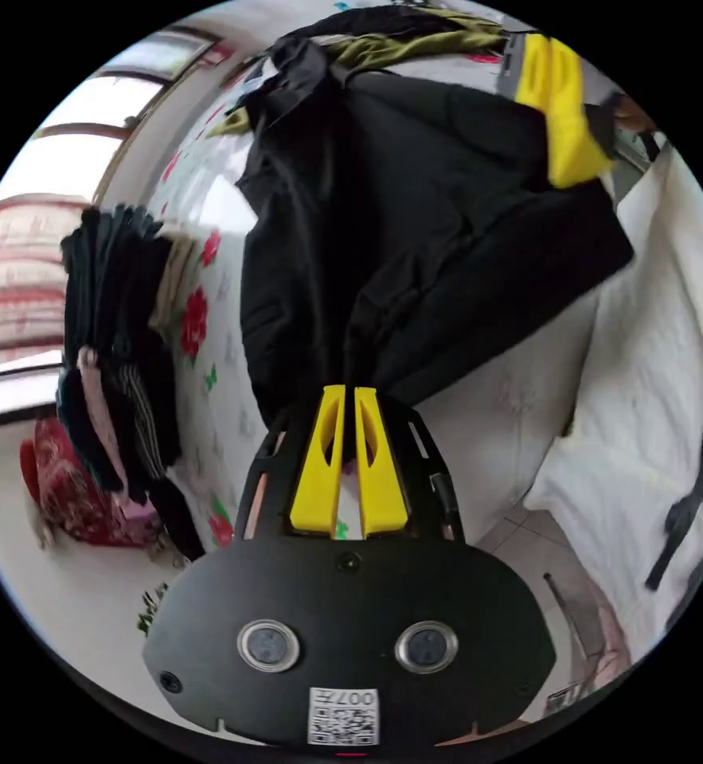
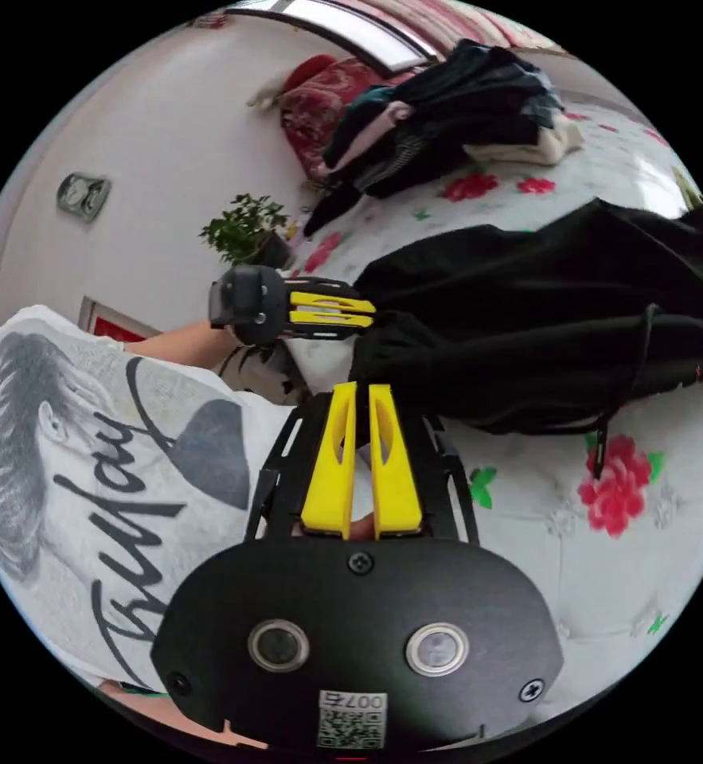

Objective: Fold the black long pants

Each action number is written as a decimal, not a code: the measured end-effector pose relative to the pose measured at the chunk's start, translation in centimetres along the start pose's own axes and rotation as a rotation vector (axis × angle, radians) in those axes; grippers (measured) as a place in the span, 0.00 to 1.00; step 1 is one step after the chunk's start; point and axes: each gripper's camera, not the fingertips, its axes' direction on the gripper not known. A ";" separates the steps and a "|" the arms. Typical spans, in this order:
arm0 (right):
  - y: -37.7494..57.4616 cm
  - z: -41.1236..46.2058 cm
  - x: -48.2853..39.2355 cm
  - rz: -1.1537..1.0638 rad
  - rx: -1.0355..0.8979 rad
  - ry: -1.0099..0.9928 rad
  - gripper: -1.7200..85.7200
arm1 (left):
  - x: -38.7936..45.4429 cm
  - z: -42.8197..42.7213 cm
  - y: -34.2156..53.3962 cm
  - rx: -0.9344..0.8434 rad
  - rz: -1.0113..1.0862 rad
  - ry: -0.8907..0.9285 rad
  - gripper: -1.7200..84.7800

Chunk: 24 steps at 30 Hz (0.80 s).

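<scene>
In my left gripper view, a pile of dark clothes (image 1: 116, 350) sits at the left on the white bedspread with red flowers (image 1: 208, 263); my left gripper (image 1: 349, 391) has its yellow jaws pressed together on an edge of the black long pants (image 1: 415, 239), which spread away across the bed; my right gripper (image 1: 562, 111) shows at the far end of the cloth, blurred, so I cannot tell its grip there. In my right gripper view, my white shirt (image 2: 88, 477) carries cursive black lettering I cannot read for certain; a potted plant (image 2: 244, 227) stands by the wall; my right gripper (image 2: 361, 388) pinches the pants' near edge, jaws drawn close.
</scene>
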 end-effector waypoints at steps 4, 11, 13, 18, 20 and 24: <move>-8.5 5.5 -9.6 -0.434 -0.230 -0.060 0.02 | -9.3 0.9 11.0 -0.143 -0.420 0.022 0.02; -8.2 5.4 -6.8 -0.314 -0.253 0.211 0.05 | -13.6 0.9 22.0 -0.212 -0.915 0.034 0.04; -6.7 2.7 -1.8 -0.098 -0.188 0.275 0.06 | -13.1 0.5 23.8 -0.115 -0.998 0.150 0.04; -2.2 -10.6 10.2 0.475 0.193 0.356 0.09 | -12.3 -1.5 26.2 -0.031 -1.077 0.330 0.06; -1.0 -14.1 13.3 0.620 0.324 0.335 0.10 | -12.3 -4.0 27.3 0.022 -1.170 0.315 0.06; 0.8 -17.9 18.2 0.845 0.547 0.286 0.10 | -9.8 -10.4 30.4 0.221 -1.438 0.238 0.08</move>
